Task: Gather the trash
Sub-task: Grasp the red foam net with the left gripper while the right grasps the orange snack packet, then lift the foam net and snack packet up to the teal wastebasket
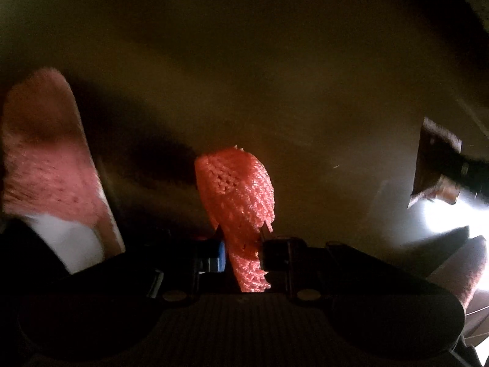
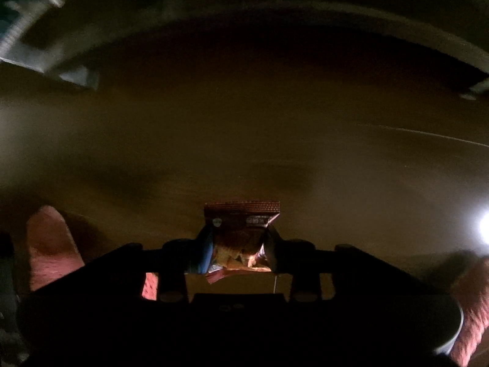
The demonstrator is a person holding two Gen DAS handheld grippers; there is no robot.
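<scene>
My left gripper (image 1: 243, 252) is shut on a pink foam net sleeve (image 1: 238, 189), which stands up between the fingers above a dim brown surface (image 1: 244, 76). My right gripper (image 2: 238, 252) is shut on a brown snack wrapper (image 2: 243, 217), whose crimped end sticks out past the fingertips. In the left wrist view the right gripper with its wrapper (image 1: 437, 165) shows at the right edge. The scene is dark and blurred.
A pink knitted sleeve (image 1: 45, 153) of the person's arm fills the left of the left wrist view. It also shows in the right wrist view (image 2: 49, 244). A grey curved rim (image 2: 45, 30) runs across the top. A bright glare (image 2: 484, 226) sits at the right.
</scene>
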